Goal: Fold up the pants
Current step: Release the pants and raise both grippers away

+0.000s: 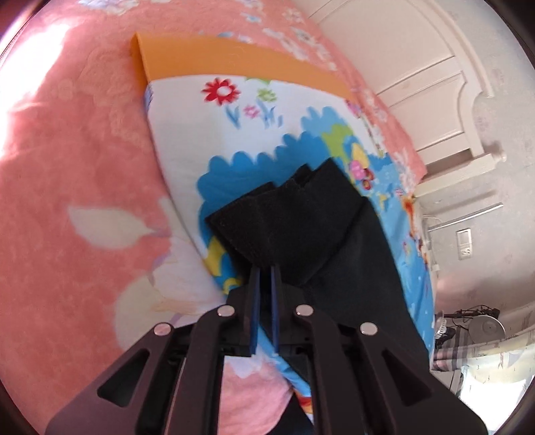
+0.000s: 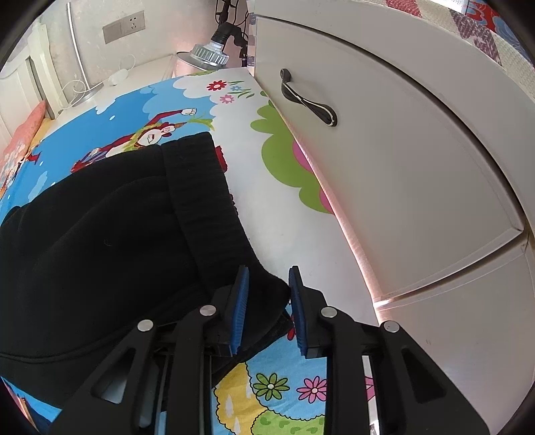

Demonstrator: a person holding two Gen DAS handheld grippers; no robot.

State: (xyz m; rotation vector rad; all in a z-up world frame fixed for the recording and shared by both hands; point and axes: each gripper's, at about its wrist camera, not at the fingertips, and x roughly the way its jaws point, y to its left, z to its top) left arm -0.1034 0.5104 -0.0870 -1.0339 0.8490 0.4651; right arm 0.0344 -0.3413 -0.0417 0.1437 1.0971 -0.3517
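left tongs (image 1: 264,269) pinch black pants (image 1: 301,227) hem; right tongs (image 2: 267,279) clamp waistband corner.

- One pair of black knit pants (image 2: 110,234), with one ribbed waistband (image 2: 204,204) showing.
- One colourful cartoon-printed play mat (image 1: 254,134), with one orange edge (image 1: 214,57).
- One pink floral blanket (image 1: 73,167).
- Two black grippers with blue pads: the left gripper (image 1: 265,271) and the right gripper (image 2: 269,277).
- One white cabinet (image 2: 401,160) with one dark curved handle (image 2: 306,100).
- One grey wall socket plate (image 2: 123,25).
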